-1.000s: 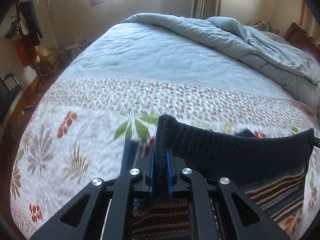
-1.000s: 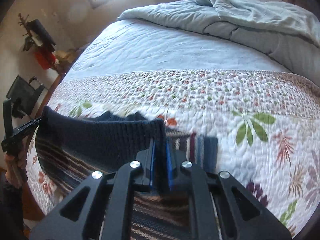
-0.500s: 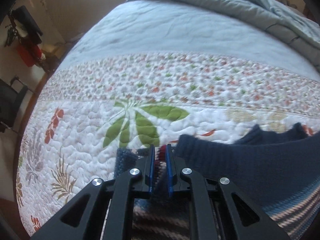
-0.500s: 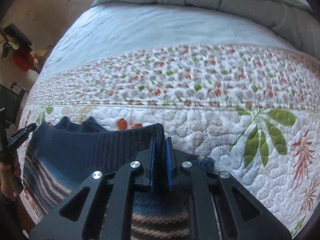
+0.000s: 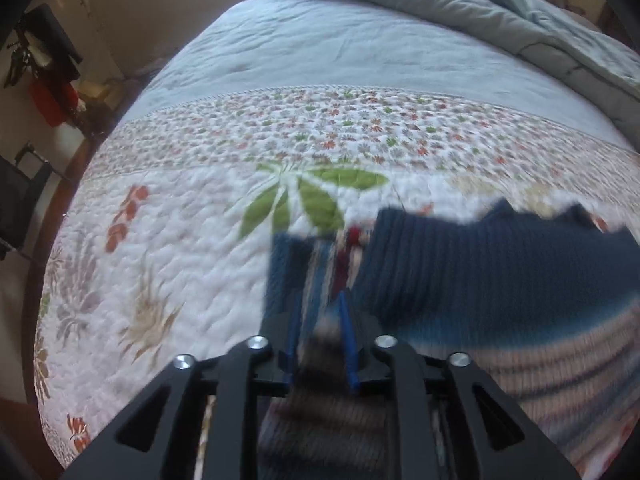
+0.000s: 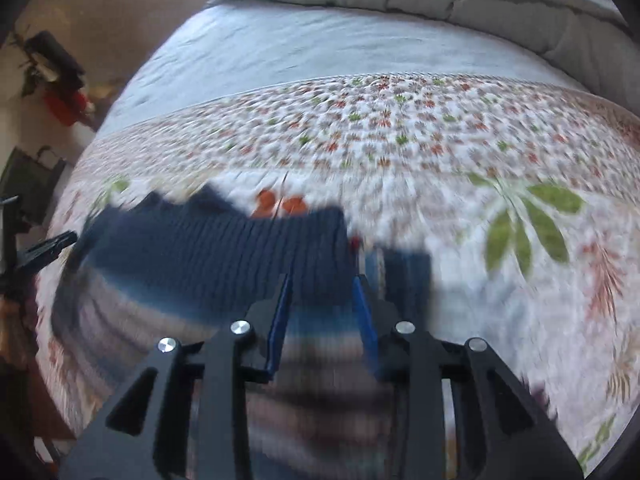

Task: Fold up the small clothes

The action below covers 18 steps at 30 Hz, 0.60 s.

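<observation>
Bed (image 5: pixel 320 60), floral quilt (image 5: pixel 160 280): one striped knit sweater (image 5: pixel 500 272), soft, light, floppy; take by ribbed hem corners. Left hand-held gripper (image 5: pixel 318 320) and right hand-held gripper (image 6: pixel 324 296): fingers parted, straddling fabric.

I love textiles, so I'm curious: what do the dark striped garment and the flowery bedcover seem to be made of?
Sweater: looks like a chunky knit, probably wool or acrylic. The navy band shows raised vertical ribs and the stripes below look soft and matte.
Quilt: looks like printed cotton over padding. Its white surface is puckered by stitching and the flowers look printed on flat. The exact fibres can't be told from here.
</observation>
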Tool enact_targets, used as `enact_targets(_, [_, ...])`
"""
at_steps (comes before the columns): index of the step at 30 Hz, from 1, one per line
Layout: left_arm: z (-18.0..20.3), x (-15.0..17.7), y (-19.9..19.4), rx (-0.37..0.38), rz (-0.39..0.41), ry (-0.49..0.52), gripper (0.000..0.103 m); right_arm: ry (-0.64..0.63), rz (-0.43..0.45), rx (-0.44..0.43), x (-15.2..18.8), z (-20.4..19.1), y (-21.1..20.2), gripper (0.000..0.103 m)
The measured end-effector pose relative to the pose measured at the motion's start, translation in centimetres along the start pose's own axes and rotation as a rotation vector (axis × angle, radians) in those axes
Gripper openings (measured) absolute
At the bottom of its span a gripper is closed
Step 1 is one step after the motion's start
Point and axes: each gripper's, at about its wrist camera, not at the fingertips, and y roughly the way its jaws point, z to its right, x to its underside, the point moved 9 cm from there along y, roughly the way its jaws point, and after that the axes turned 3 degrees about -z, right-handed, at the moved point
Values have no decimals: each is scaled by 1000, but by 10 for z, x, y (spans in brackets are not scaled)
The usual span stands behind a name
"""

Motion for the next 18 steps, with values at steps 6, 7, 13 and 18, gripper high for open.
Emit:
enact_targets(6, [-43,83,-40,-30,8,2,33,-39,-35,-19,95,7,-51,43])
enact_targets(7, [-50,91,-40,-25,5,-5,34,-36,-43,-26,106,7,-54,44])
enact_targets(13, [-60,137,-35,-56,-16,6,36,14,-89,-104,158,12,-49,46])
enact_targets(18, [-62,146,-29,-46,-31,-62,36,20,-130,-145,167,-1,-32,46])
